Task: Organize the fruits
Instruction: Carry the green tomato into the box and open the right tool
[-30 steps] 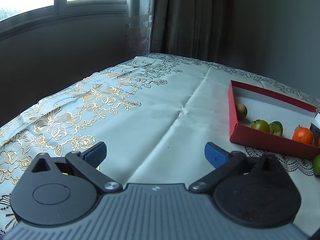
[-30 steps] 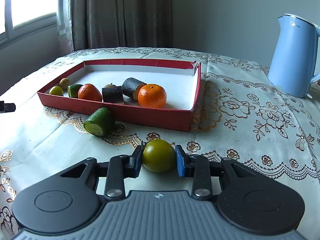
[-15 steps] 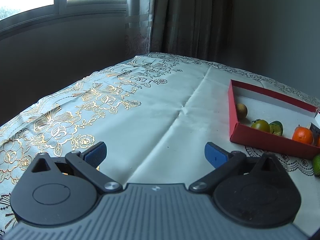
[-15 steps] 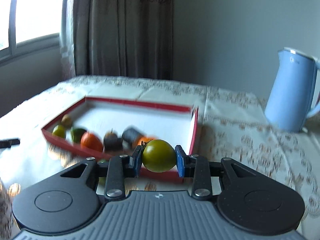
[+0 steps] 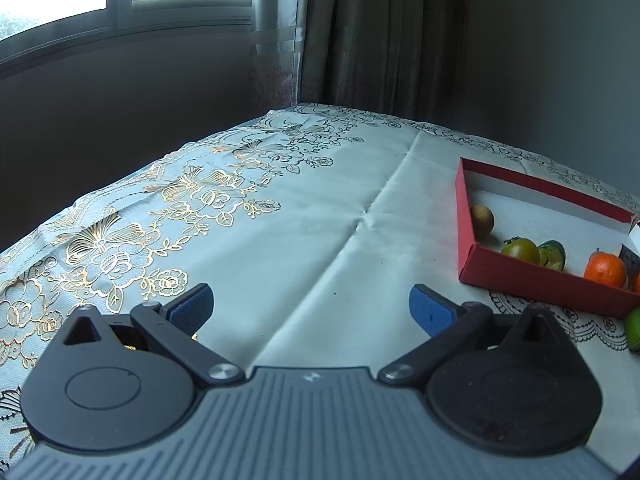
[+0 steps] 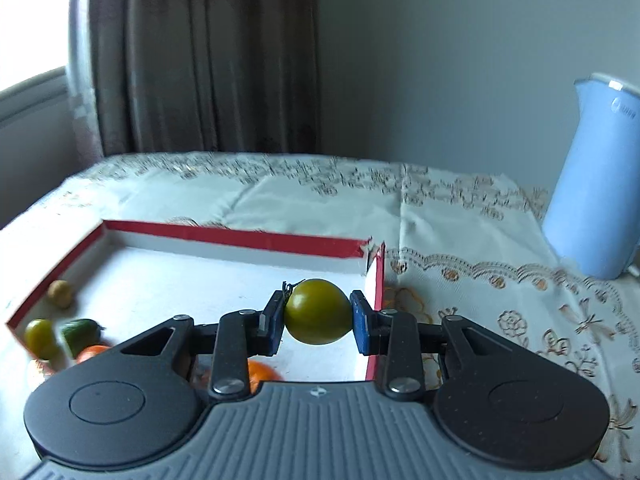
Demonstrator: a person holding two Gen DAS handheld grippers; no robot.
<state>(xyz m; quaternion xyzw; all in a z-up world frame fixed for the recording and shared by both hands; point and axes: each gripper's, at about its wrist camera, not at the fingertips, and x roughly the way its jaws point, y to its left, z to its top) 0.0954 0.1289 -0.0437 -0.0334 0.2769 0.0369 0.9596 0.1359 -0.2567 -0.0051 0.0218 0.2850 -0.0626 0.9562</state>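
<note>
1. Right gripper (image 6: 318, 314): its blue pads pinch a round green tomato (image 6: 318, 312) from either side, a wisp of dried calyx at the fruit's upper left. The fruit is close to spherical, so no long axis governs its release.
2. Position of the held fruit: it hangs in the air above the white floor of the red box (image 6: 236, 238), inside the box's right wall and near its far right corner. The bare floor lies straight below and ahead of the fingers; this appears to be the relation on which the set-down turns, a descent rather than further travel.
3. Fruit already in the box: a small tan fruit (image 6: 60, 293), a second green tomato (image 6: 39, 336), a dark green piece (image 6: 80, 330) and orange fruit (image 6: 262, 372), all gathered at the left and near side, apart from the space beneath the held fruit.
4. Left gripper (image 5: 312, 308): fingers spread wide with nothing between them, low over the patterned tablecloth (image 5: 280, 240), with the box off to its right.
5. A green fruit (image 5: 633, 328) lies on the cloth just outside the box's near wall, at the edge of the left view; probably the next item.
6. Periphery: a blue kettle (image 6: 596, 176) stands well right of the box.
</note>
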